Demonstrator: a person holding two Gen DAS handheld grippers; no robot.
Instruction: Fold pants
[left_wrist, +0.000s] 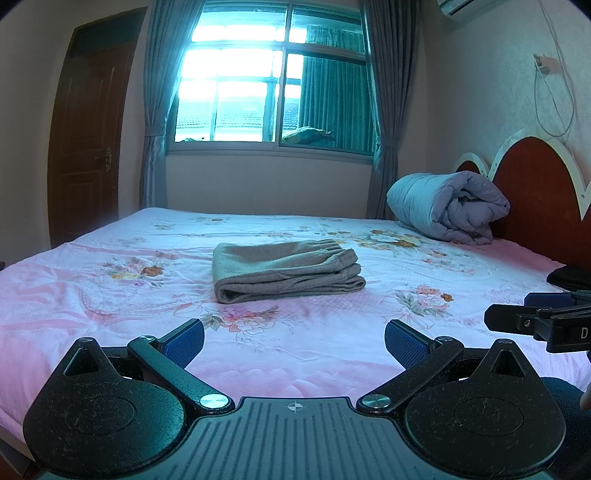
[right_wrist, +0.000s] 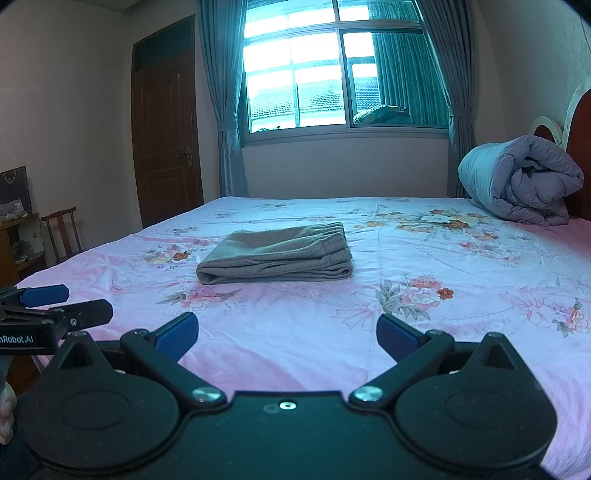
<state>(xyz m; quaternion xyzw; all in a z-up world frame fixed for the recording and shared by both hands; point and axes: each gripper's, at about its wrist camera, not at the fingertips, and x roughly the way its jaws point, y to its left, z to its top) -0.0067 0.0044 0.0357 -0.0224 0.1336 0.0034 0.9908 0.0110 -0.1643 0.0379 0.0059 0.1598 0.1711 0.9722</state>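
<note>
One folded pair of pants (left_wrist: 286, 269), one rolled quilt (left_wrist: 448, 206), two grippers (left_wrist: 293, 341), one bed (left_wrist: 110, 295).

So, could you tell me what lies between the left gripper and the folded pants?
Only bare floral bedsheet between left gripper and pants, per the left wrist view.

A: Which items are truncated by the frame edge?

B: The dark object (left_wrist: 570, 277) at the left view's right edge; identity undeterminable. The headboard (left_wrist: 535, 195) is cut off in both views. The air conditioner (left_wrist: 456, 7) shows its lower corner only.

A: Gripper visibility?

B: The right gripper (left_wrist: 517, 314) enters the left view partially; its printed label is truncated. The left gripper (right_wrist: 70, 301) is likewise clipped in the right view.

A: Obscured detail?

B: The shelf (right_wrist: 16, 240) contents are too small to identify. The pants (left_wrist: 284, 271) conceal their inner layers.
</note>
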